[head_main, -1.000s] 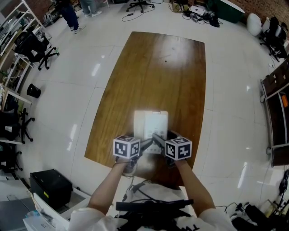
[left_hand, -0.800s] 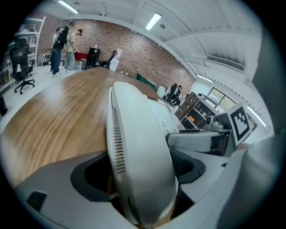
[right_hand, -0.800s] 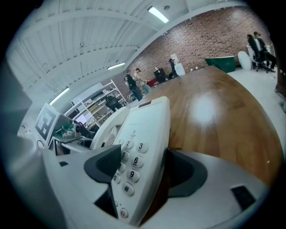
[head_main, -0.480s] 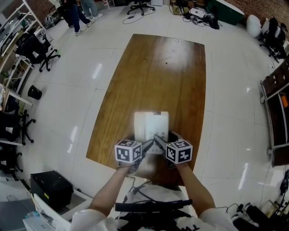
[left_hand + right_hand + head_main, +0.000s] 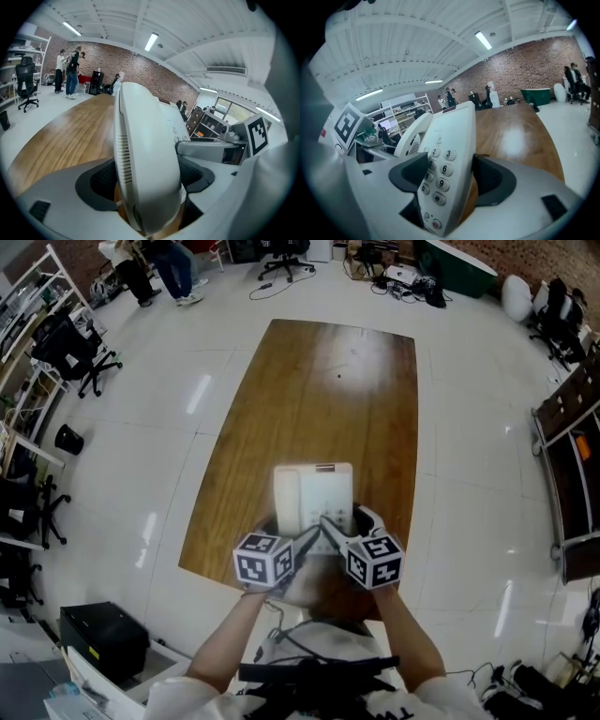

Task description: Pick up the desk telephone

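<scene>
Left gripper [image 5: 149,180], right gripper [image 5: 450,180] clamp smooth white telephone [image 5: 314,493] (rounded handset).

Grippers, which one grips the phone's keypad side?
The right gripper: number keys of the desk telephone sit between its jaws; the left gripper holds the handset side.

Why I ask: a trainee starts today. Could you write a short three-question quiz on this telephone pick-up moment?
1. True or false: only the left tool grips the desk telephone.
2. Which part of the telephone stands between the jaws of the right tool? A) the keypad side B) a coiled cord C) nothing
3. Fill in: the handset side is gripped by the ___ tool.
Key: 1 false, both tools are closed on it; 2 A; 3 left.
</scene>
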`<state>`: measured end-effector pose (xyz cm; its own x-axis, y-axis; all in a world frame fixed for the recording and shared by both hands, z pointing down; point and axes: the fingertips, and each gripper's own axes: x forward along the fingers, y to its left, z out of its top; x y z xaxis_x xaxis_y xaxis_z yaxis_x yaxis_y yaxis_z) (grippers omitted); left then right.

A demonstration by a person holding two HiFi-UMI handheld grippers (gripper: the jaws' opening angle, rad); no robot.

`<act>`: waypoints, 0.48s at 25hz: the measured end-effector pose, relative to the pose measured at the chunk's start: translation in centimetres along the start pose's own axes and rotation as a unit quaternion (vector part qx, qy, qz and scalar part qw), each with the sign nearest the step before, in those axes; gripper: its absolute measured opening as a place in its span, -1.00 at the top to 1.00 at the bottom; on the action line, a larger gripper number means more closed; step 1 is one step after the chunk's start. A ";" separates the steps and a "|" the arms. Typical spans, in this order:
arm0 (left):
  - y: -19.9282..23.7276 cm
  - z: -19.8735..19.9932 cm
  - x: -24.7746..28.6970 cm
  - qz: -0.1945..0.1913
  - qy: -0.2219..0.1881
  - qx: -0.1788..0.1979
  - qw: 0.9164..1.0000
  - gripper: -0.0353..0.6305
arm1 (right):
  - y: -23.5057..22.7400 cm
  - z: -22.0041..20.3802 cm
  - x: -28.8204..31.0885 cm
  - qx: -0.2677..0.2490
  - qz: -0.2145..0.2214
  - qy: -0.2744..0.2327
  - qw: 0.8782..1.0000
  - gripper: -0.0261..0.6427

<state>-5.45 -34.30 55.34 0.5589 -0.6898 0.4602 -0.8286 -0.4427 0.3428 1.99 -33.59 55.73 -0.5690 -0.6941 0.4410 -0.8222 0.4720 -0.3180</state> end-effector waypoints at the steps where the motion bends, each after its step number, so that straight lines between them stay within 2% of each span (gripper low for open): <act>1: -0.3 0.5 -0.4 -0.002 -0.007 0.002 1.000 -0.27 | 0.3 0.6 -0.5 -0.007 -0.001 -0.007 1.000 -0.03; 12: -3.3 4.8 -5.0 -0.011 -0.072 0.028 0.997 -0.27 | 3.7 5.4 -4.8 -0.062 -0.007 -0.075 0.995 -0.02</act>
<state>-5.73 -32.12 48.00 0.5693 -0.7536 0.3286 -0.8193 -0.4867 0.3031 1.75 -31.47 47.96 -0.5565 -0.7702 0.3115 -0.8308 0.5182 -0.2032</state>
